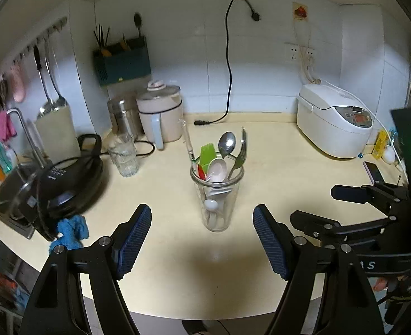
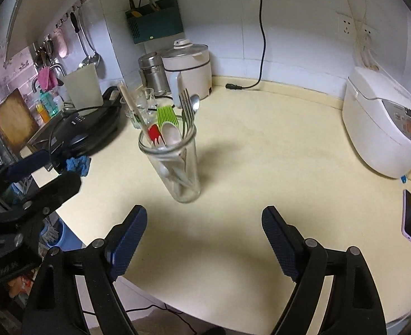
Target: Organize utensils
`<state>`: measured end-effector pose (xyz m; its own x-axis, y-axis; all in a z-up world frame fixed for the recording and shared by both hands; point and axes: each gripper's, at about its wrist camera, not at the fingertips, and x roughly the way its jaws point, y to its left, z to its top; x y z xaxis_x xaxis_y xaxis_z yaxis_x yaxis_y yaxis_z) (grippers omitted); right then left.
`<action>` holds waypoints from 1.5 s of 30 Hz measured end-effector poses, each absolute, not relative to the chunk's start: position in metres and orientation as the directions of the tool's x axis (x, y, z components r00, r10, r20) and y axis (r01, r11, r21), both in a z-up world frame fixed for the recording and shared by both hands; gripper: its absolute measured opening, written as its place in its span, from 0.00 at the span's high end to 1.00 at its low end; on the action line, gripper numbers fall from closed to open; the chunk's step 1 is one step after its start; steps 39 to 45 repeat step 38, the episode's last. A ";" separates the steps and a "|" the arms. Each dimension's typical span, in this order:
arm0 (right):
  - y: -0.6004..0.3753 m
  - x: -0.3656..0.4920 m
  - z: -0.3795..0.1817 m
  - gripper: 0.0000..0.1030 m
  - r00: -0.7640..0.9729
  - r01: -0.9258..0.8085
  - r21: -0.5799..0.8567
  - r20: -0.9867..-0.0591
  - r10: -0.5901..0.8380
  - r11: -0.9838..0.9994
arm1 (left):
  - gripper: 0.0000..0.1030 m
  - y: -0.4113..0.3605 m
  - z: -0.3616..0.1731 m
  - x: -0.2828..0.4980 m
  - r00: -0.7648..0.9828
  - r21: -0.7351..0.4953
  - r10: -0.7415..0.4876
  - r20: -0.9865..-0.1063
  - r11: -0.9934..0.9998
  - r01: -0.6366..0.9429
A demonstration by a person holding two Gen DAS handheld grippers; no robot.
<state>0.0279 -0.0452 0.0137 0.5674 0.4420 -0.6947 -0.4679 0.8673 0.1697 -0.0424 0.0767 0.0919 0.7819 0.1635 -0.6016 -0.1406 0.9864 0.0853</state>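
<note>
On the pale desk [image 1: 275,167] stands a tall glass [image 1: 216,195], and all the utensils I can see are inside it: a metal spoon [image 1: 227,143], a fork [image 1: 240,153], a green brush [image 1: 206,155], a white spoon [image 1: 216,169], something red [image 2: 154,133] and a thin wooden stick [image 2: 134,110]. They lean in different directions, handles down, but none is lying on the desk. So I judge the task is nearly finished, or finished already; I see no loose utensil left to collect around the glass.

The left gripper [image 1: 202,241] hangs above the near edge of the desk with its jaws wide apart and nothing between them. The right gripper [image 2: 204,241] is also spread wide and empty, and the glass is well in front of both, touched by neither.

What may remain is only to straighten the utensils or move the glass to a better place, near the rice cooker [image 1: 335,120] or the kettle [image 1: 160,111]
</note>
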 end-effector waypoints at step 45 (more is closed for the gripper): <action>-0.028 0.032 -0.026 0.18 0.465 -0.441 0.195 -0.786 0.408 0.876 | 0.23 0.097 0.056 -0.035 0.725 0.017 0.120 -0.679 0.989 -0.147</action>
